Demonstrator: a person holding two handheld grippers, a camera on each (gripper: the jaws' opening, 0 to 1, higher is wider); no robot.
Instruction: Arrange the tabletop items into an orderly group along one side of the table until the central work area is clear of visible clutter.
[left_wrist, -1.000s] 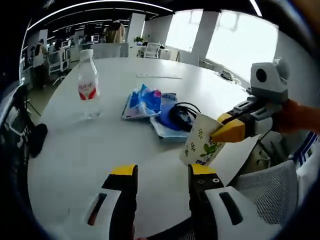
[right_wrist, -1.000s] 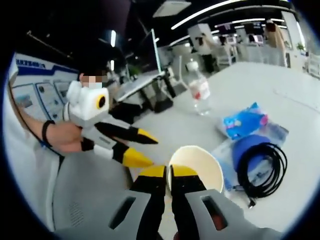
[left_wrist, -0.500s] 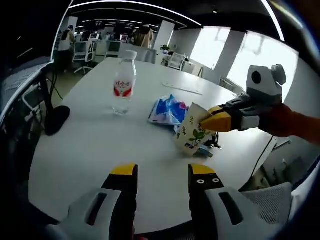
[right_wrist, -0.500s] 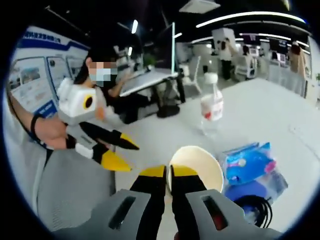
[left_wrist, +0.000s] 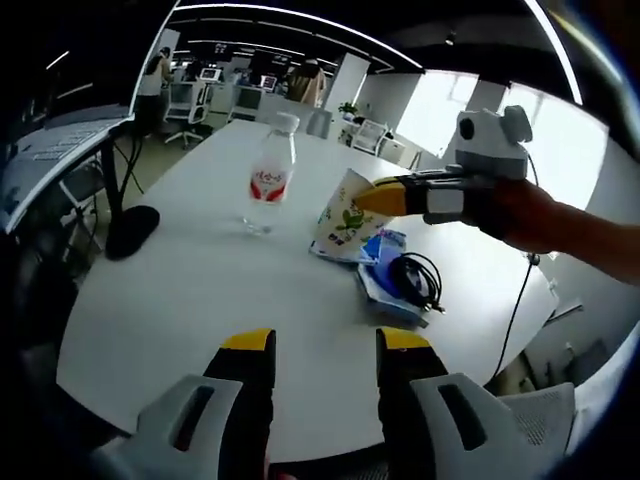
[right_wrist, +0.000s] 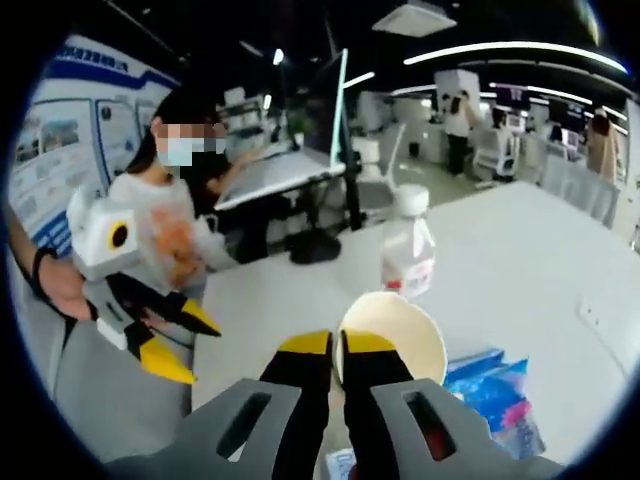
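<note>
My right gripper (right_wrist: 335, 345) is shut on the rim of a white paper cup (right_wrist: 392, 332) with green leaf print and holds it tilted above the table. In the left gripper view the cup (left_wrist: 343, 214) hangs beside a clear water bottle (left_wrist: 270, 173) with a red label, pinched by the right gripper (left_wrist: 368, 196). Under and behind it lie a blue packet (left_wrist: 388, 240) and a black coiled cable (left_wrist: 413, 279) on a blue pouch (left_wrist: 380, 290). My left gripper (left_wrist: 327, 343) is open over the near table edge; the right gripper view also shows this left gripper (right_wrist: 183, 342).
The round white table (left_wrist: 190, 300) has bare room at the left and front. A dark stand (left_wrist: 133, 218) sits just past its left edge. A seated person (right_wrist: 165, 215) and desks are behind; the bottle (right_wrist: 407, 252) stands just beyond the cup.
My right gripper has carried the cup away from the near edge, over the blue packet and toward the bottle. The left gripper stays open and has drawn back to the left.
</note>
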